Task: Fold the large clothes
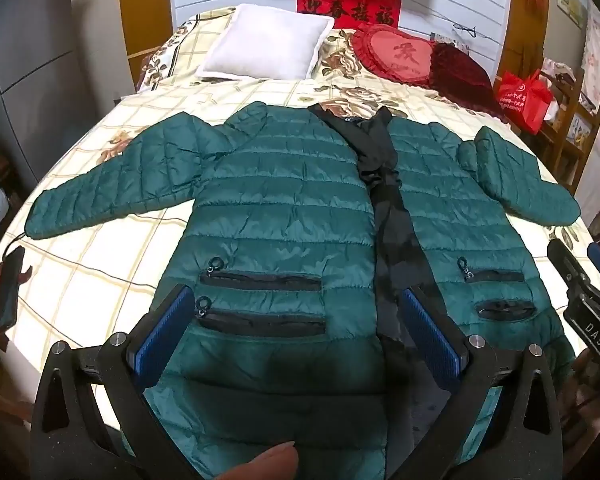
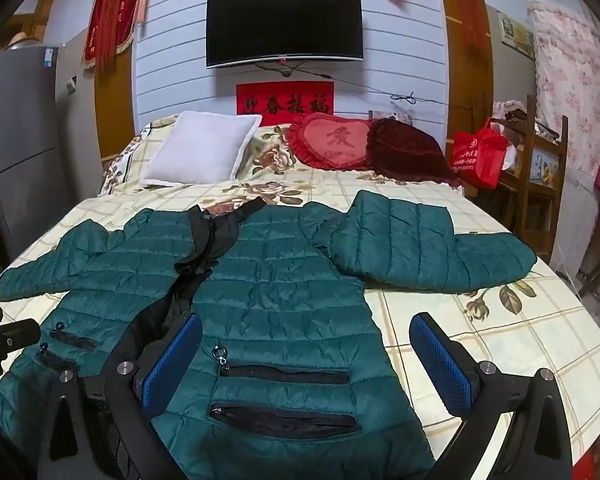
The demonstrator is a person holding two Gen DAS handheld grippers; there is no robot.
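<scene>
The big green jacket point(image 1: 284, 200) lay flat on the bed point(image 1: 100, 264), front unzipped, sleeves out. My left claw point(image 1: 296, 316) and right claw point(image 2: 306, 354) hung wide apart above it, holding nothing. My claws hid its bottom edge.

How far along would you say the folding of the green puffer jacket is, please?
Done: the green puffer jacket lies flat, front open, on the bed. In hand: nothing; left gripper and right gripper hover open over the hem. Left: both sleeves and the body remain unfolded.
</scene>
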